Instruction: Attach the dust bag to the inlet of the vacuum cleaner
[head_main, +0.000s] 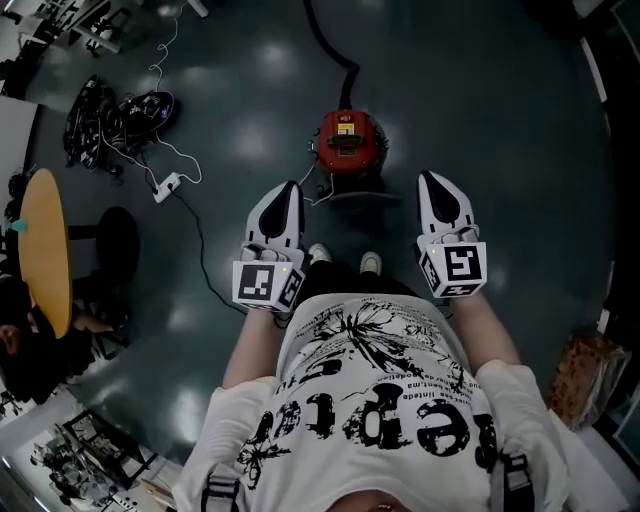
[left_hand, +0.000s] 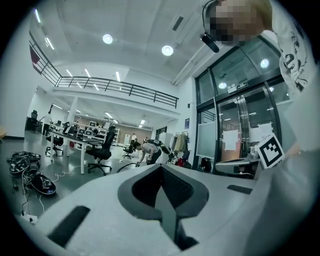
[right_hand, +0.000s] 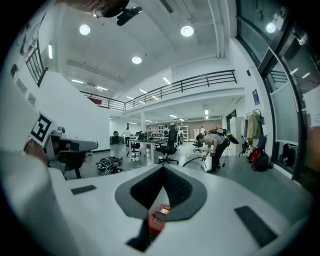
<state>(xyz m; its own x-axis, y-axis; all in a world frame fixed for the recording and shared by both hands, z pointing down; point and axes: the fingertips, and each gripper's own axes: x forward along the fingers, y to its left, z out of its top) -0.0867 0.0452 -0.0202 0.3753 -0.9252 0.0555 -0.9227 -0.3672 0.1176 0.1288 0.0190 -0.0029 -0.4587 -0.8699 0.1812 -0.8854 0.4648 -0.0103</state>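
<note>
The red vacuum cleaner stands on the dark floor just ahead of the person's feet, and its black hose runs away toward the top of the head view. My left gripper and right gripper are held up level at either side of it, well above the floor. Both are shut with nothing between the jaws. In the left gripper view the left gripper points across the office. The right gripper shows the vacuum cleaner through the slot below its jaws. No dust bag is in view.
A round wooden table and a black stool stand at the left. A pile of cables and a power strip with a white cord lie on the floor. Another person bends over among desks and chairs far off.
</note>
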